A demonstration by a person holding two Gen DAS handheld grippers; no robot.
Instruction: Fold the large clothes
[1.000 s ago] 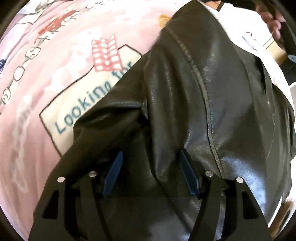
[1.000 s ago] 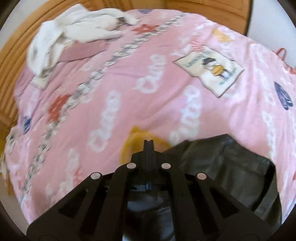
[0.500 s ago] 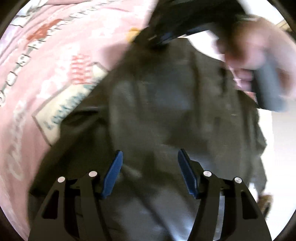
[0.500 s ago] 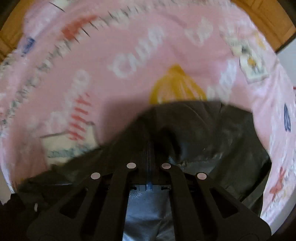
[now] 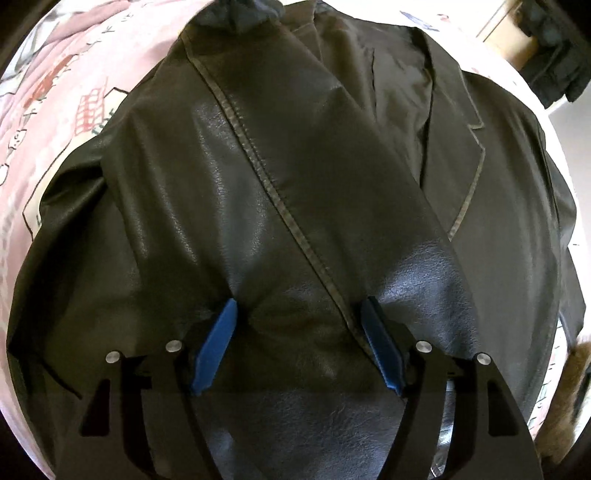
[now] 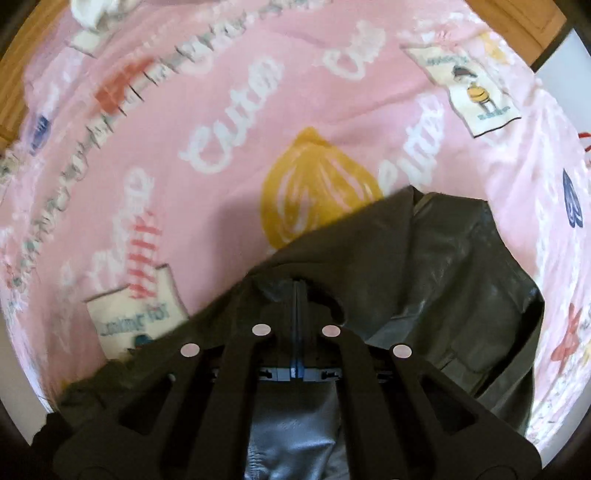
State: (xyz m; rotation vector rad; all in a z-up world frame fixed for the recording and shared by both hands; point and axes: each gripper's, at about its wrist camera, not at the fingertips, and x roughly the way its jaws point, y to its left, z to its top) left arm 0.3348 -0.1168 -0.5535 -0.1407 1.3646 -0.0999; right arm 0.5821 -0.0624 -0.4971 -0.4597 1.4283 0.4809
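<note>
Hand-held gripper work over a pink bed: the left hand-held gripper (image 5: 299,347) has its blue pads (image 5: 216,350) spread wide, pressing on or just above a black leather jacket (image 5: 295,166) without pinching it, while the right hand-held gripper (image 6: 297,295) has its fingers closed tight together, with a fold of the same jacket (image 6: 461,280) bunched around their tips; whether leather is truly caught between them cannot be told.

Largest in the right wrist view is the bedspread (image 6: 221,110), pink and printed with white script, a yellow lemon-like shape (image 6: 317,184), red-and-white stripes and small picture patches; it covers the bed from edge to edge. A wooden frame (image 6: 517,26) shows beyond its far side.

The jacket lies on the bedspread at the near side. In the left wrist view it fills almost the whole picture, one panel folded diagonally across the body, a stitched seam (image 5: 266,177) running down toward the right pad. A lapel (image 5: 469,162) lies open to the right.

A white cloth (image 6: 99,11) sits bunched at the bedspread's far left corner, well apart from the jacket.
</note>
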